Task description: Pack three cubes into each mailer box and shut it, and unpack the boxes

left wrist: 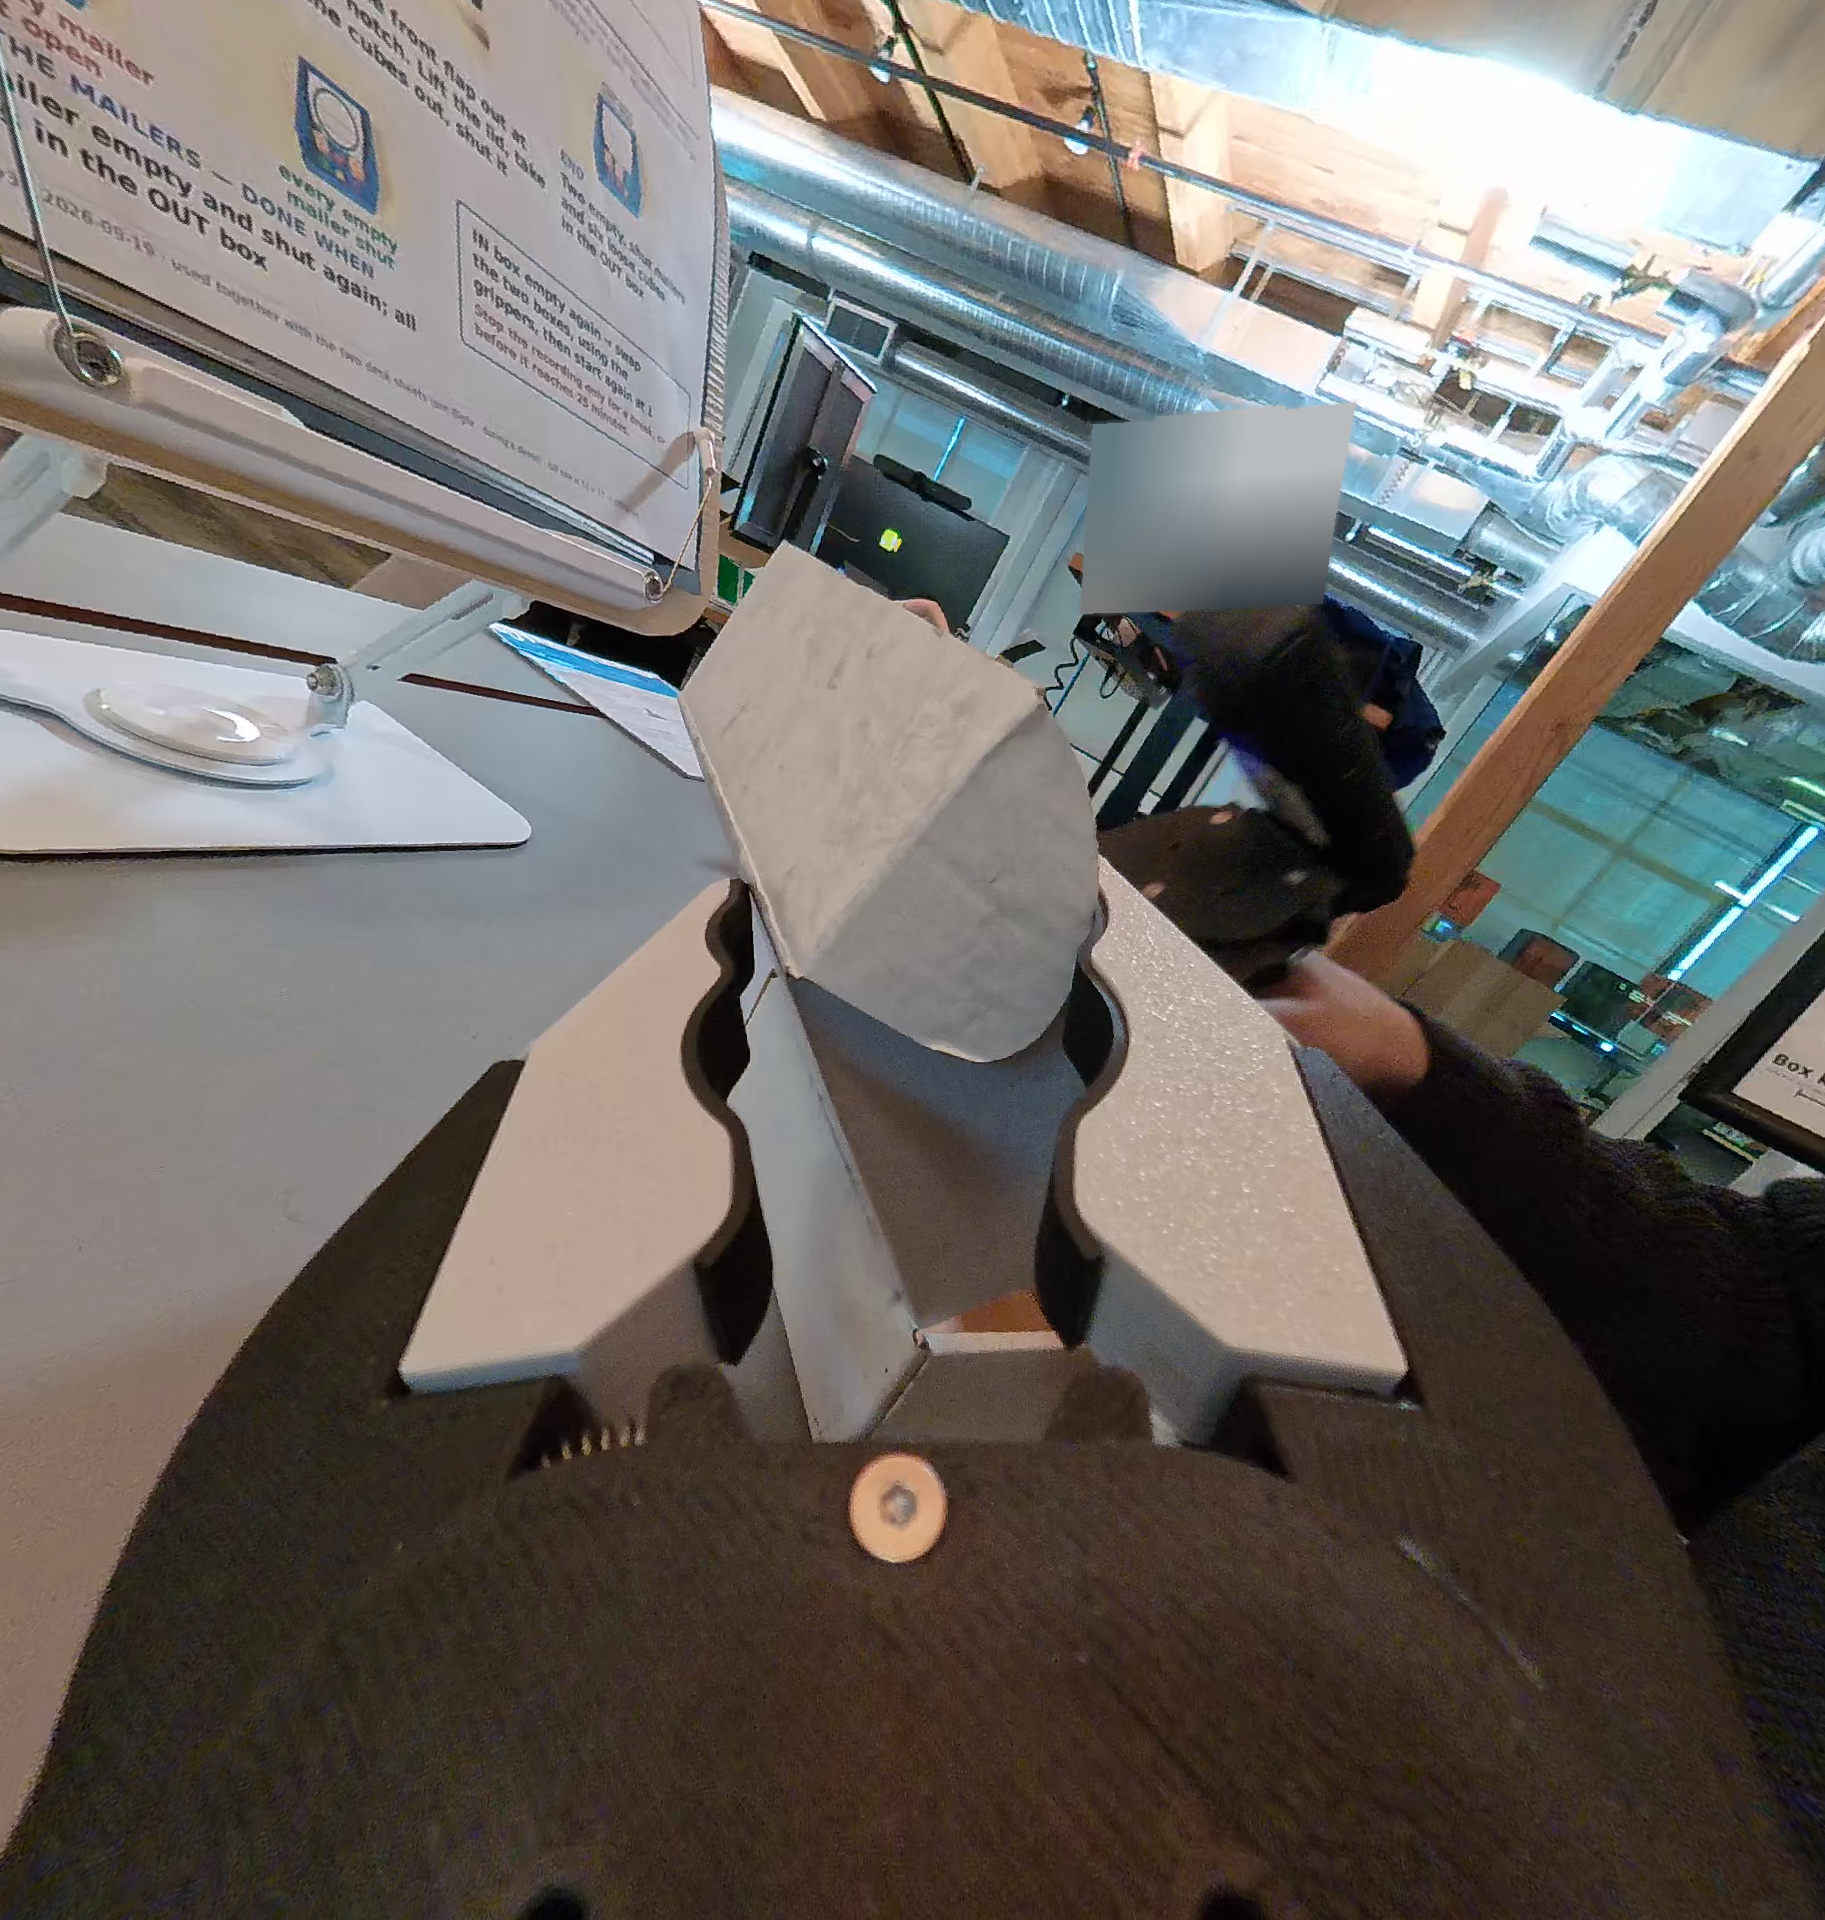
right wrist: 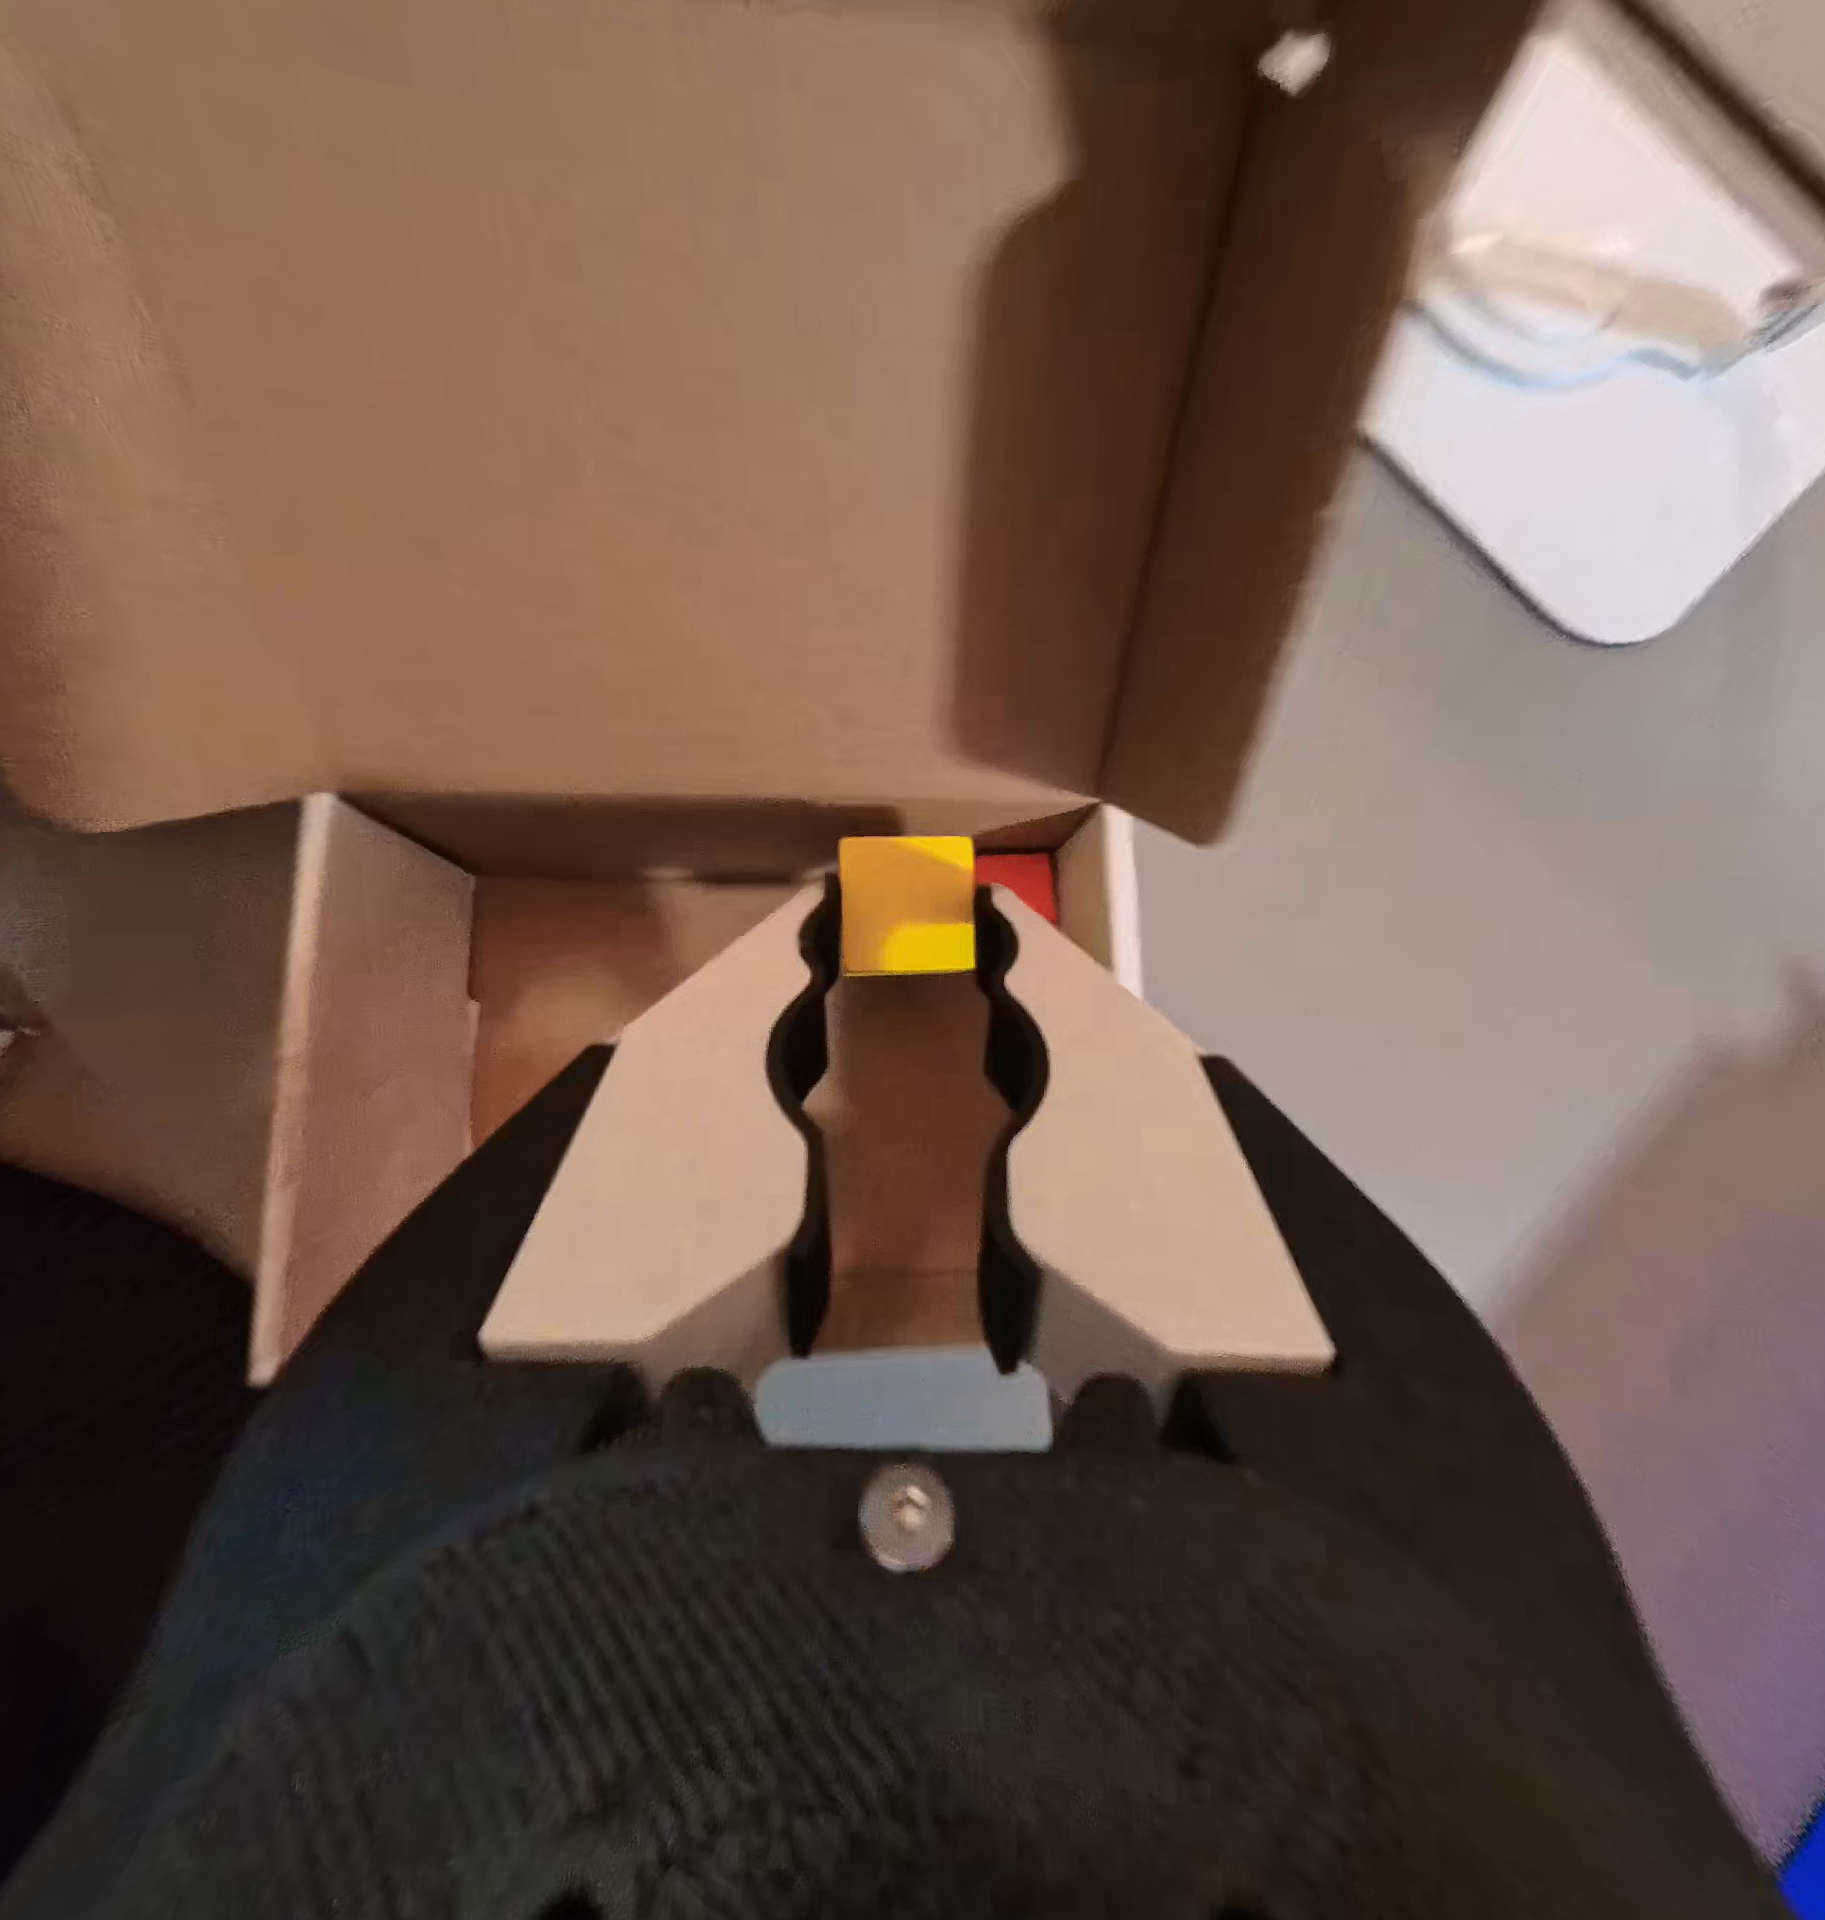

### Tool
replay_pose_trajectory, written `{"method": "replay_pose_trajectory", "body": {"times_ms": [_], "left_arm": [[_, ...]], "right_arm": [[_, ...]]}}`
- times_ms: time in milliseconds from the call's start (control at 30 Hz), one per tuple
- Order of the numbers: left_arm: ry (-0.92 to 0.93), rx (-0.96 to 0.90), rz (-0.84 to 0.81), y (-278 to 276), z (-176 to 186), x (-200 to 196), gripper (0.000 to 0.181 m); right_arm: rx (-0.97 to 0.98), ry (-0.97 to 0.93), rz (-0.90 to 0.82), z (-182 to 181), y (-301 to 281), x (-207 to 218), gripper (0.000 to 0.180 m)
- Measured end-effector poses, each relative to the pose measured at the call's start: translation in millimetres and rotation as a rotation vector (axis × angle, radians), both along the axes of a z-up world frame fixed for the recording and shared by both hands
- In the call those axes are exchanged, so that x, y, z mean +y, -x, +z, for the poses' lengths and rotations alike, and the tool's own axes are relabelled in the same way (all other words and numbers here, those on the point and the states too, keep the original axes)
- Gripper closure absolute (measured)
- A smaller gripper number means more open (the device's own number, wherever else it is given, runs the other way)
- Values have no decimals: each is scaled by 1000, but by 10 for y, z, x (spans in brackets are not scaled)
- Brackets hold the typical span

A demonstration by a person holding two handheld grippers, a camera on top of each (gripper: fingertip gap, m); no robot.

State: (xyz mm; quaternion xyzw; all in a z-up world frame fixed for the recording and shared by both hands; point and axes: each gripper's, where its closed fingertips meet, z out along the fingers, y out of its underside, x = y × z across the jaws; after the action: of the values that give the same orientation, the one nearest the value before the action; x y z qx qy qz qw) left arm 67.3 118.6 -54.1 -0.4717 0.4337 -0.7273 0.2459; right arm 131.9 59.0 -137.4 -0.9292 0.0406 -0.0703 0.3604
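Right gripper (right wrist: 908, 914) up close has its fingers pinched tight on a yellow cube (right wrist: 906, 906), held over the inside of the open mailer box (right wrist: 368, 1039). A red cube (right wrist: 1014, 879) sits in the box's far corner, just beside the yellow one. The left gripper (left wrist: 913, 935) has the box's white lid flap (left wrist: 887, 810) between its fingers, which look closed on it, above the grey table (left wrist: 212, 1039).

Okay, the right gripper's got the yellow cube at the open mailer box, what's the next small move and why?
Probably ease the right gripper straight up and back, clear of the mailer box. Its tips are pinched on the yellow cube low in the box beside a red cube, and the left gripper holds the lid flap up. Packing instead would mean opening here.
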Motion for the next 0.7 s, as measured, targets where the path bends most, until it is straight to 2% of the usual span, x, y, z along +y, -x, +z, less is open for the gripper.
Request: {"method": "replay_pose_trajectory", "body": {"times_ms": [100,167,267,333,433,500,600,700], "left_arm": [[11,3,0,-3,-6,13,121],[18,6,-2,-5,-9,19,121],[16,4,-1,-8,-8,15,121],[17,4,-1,-9,-7,13,121],[24,6,1,-17,-10,20,122],[29,8,3,-24,-10,21,122],[23,6,9,-30,-6,11,122],[17,1,11,-31,0,-1,122]], "right_arm": [[-27,-106,-73,460,-195,-272,155],[-93,-158,-176,802,-490,-625,155],[-256,-163,-446,1203,-1184,-1480,155],[-333,-114,-648,1273,-1635,-2182,155],[-305,1,-871,976,-2092,-3086,155],[-242,65,-935,642,-2226,-3435,155],[-108,120,-958,186,-2248,-3613,155],[-61,180,-975,-48,-2266,-3690,155]]}}
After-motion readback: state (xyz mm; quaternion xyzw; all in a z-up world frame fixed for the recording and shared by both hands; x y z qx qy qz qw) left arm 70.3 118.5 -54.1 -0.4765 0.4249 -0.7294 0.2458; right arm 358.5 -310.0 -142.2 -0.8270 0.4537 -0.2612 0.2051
